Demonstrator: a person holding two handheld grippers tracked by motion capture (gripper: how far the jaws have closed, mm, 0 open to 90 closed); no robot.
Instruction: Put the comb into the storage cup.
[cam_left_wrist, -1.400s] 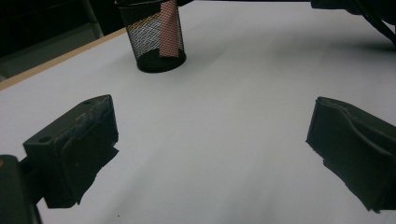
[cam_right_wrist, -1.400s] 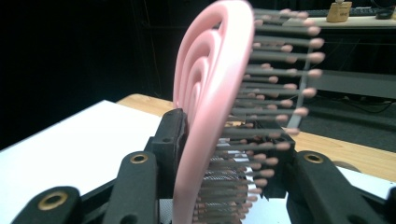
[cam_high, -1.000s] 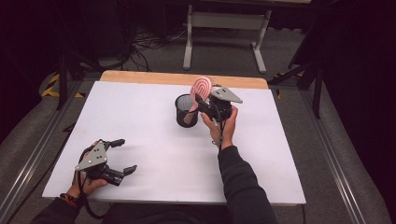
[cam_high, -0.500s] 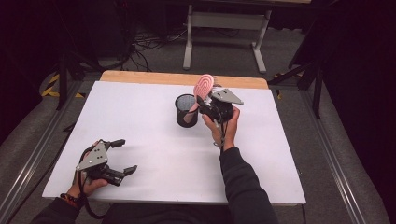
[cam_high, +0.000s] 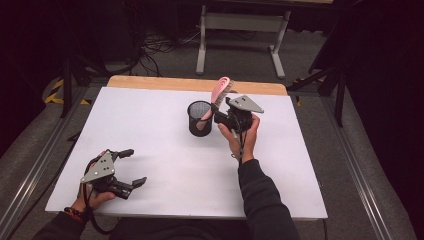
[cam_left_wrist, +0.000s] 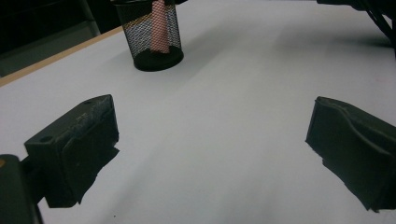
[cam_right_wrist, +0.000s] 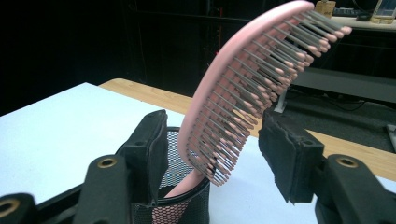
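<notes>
A pink hairbrush (cam_high: 220, 91) (cam_right_wrist: 243, 88) stands handle-down in a black mesh cup (cam_high: 199, 120) (cam_right_wrist: 187, 211) at the far middle of the white table (cam_high: 150, 125). It leans to the right over the rim. My right gripper (cam_high: 220, 113) (cam_right_wrist: 219, 151) is right beside the cup, and its jaws have just been opening. The brush's bristled head is between them with a gap on each side. Near the front left, my left gripper (cam_high: 134, 167) (cam_left_wrist: 210, 140) rests open on the table with nothing between its jaws. Its view shows the cup (cam_left_wrist: 150, 35) and brush handle (cam_left_wrist: 159, 25) far off.
A wooden strip (cam_high: 195, 84) edges the table's far side. Beyond it stand a grey metal frame (cam_high: 240, 22) and cables on the dark floor. Rails run along both sides of the table.
The brush head now shows narrower and slightly further right above the cup. Both hands have kept their places.
</notes>
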